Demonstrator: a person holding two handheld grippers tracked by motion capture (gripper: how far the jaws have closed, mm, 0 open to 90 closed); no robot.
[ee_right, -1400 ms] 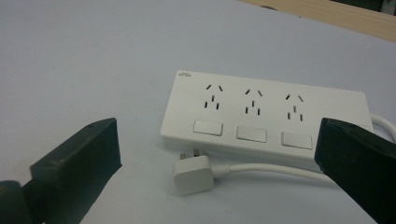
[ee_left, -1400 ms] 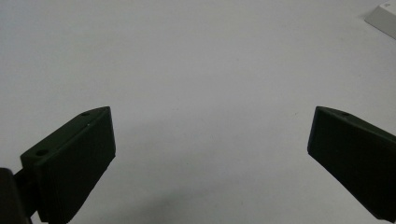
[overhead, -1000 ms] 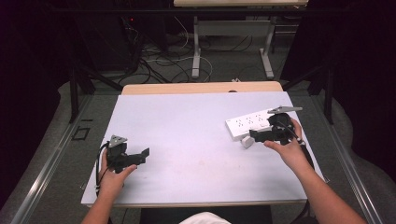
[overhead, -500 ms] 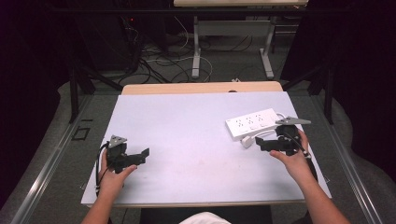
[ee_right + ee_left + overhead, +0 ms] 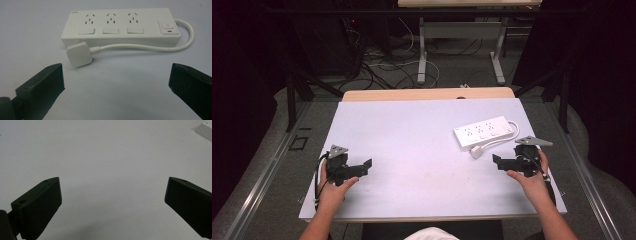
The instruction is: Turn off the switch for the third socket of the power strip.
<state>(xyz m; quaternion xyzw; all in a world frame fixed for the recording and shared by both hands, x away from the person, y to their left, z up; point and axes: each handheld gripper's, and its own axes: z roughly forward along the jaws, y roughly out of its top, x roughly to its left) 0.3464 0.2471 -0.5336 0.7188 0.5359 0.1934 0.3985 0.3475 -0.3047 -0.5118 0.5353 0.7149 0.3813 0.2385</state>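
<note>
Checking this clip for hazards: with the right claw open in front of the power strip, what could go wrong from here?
1. The plug lies loose on its looped cable beside the power strip; a grab there might drag the strip across the table.
2. The right claw stands wide open and apart from the strip, so closing may clip the cable instead.

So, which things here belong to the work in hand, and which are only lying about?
In the work:
- white power strip, lying flat
- its plug on the looped cord
- right gripper, jaws wide, aimed at it

Lying about:
- left gripper, open over the bare table
- cables on the floor
</note>
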